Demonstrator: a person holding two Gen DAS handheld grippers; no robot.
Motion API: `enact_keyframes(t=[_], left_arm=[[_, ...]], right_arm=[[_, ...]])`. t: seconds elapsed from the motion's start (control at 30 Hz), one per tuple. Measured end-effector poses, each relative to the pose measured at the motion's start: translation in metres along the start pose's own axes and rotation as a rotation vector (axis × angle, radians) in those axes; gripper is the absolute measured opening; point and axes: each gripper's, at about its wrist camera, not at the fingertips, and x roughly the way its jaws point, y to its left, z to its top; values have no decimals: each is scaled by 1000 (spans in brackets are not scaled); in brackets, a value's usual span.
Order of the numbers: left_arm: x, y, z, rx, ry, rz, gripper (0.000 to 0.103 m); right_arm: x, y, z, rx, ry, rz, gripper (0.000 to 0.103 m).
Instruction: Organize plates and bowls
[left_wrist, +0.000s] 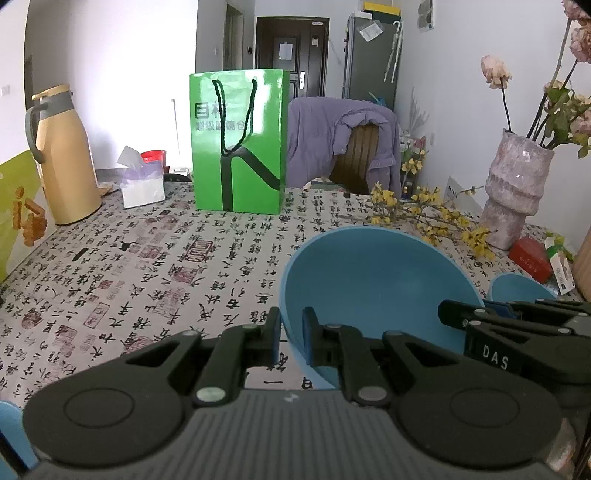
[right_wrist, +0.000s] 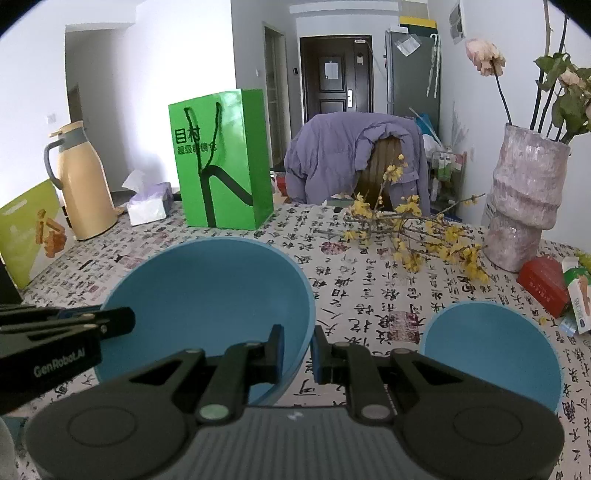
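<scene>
Left wrist cam first: my left gripper (left_wrist: 290, 339) is pinched tight on the near-left rim of the big blue bowl (left_wrist: 376, 280), one pad outside the wall and one inside, jaws almost together. My right gripper (left_wrist: 458, 312) pokes in from the right edge and sits clamped on the same bowl's right rim. The bowl looks tilted toward me over the calligraphy tablecloth (left_wrist: 166, 266); can't tell if the bottom touches the cloth. A smaller blue bowl (left_wrist: 517, 286) peeks out just behind the right tongs. Further back there's a green paper bag (left_wrist: 240, 144), a tan thermos (left_wrist: 61, 155) on the left, and a pinkish vase (left_wrist: 515, 192) on the right with yellow flower branches (left_wrist: 424, 214) lying beside it.

Right wrist cam: right gripper (right_wrist: 298, 350) has its narrow jaws gripping the big bowl's (right_wrist: 207, 291) right rim, left gripper (right_wrist: 122, 319) comes in from the left onto the opposite rim. The smaller bowl (right_wrist: 491, 350) sits on the cloth to the right, apart from the big one.
</scene>
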Motion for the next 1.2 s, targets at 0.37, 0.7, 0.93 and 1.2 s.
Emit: enact_keyframes(t=[0.37, 0.7, 0.93, 1.2], left_arm=[[-19, 8, -2, -10, -29, -2, 12], [-34, 16, -3, -17, -46, 4, 12], [-43, 24, -5, -25, -55, 7, 12], [-54, 33, -7, -34, -71, 8, 12]], right_arm=[[-16, 11, 0, -4, -22, 2, 15], [-27, 23, -1, -9, -32, 8, 15], [-33, 30, -3, -12, -36, 13, 15], [-40, 42, -4, -14, -43, 19, 15]])
